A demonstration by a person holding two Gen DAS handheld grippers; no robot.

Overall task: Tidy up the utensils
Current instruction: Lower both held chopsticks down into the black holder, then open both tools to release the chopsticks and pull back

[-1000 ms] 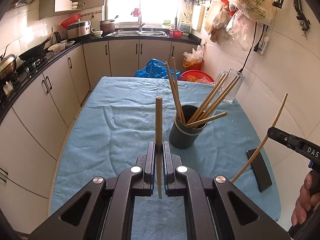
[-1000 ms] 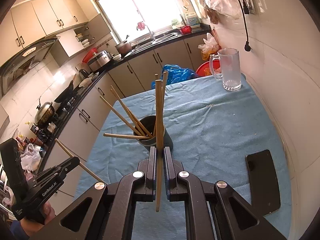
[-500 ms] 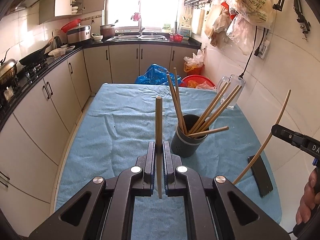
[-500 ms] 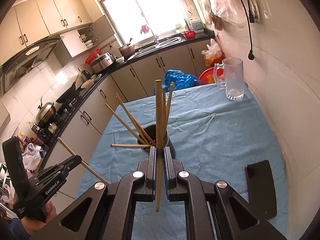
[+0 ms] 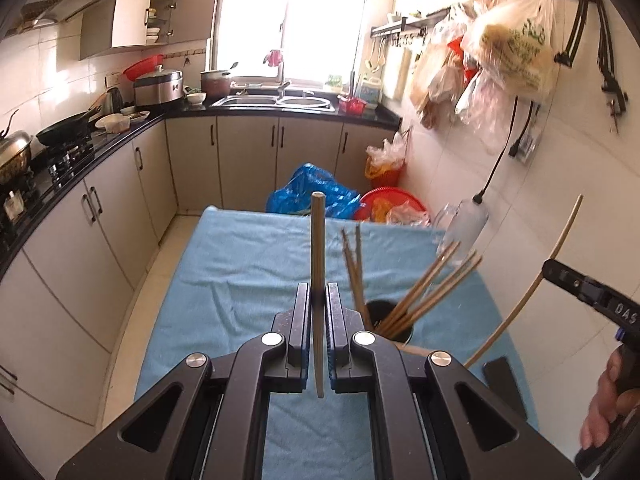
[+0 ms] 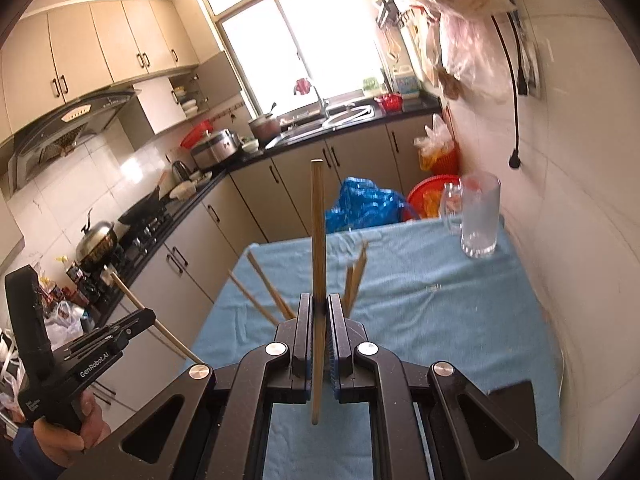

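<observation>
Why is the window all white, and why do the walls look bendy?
In the left wrist view the window is washed out by bright daylight, and the fisheye lens bends the cabinets at the edges. In the right wrist view the hanging plastic bags are smeared by motion blur, while the chopstick in the right gripper looks sharp.

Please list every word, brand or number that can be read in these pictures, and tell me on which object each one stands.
"GenRobot.AI": white letters on the side of the left gripper, seen from the right wrist view.
"DAS": white letters, cut off by the picture's edge, on the right gripper in the left wrist view.
Green print on the hanging plastic bag: too blurred to read.
Label on the bottle at the window: too small to read.
</observation>
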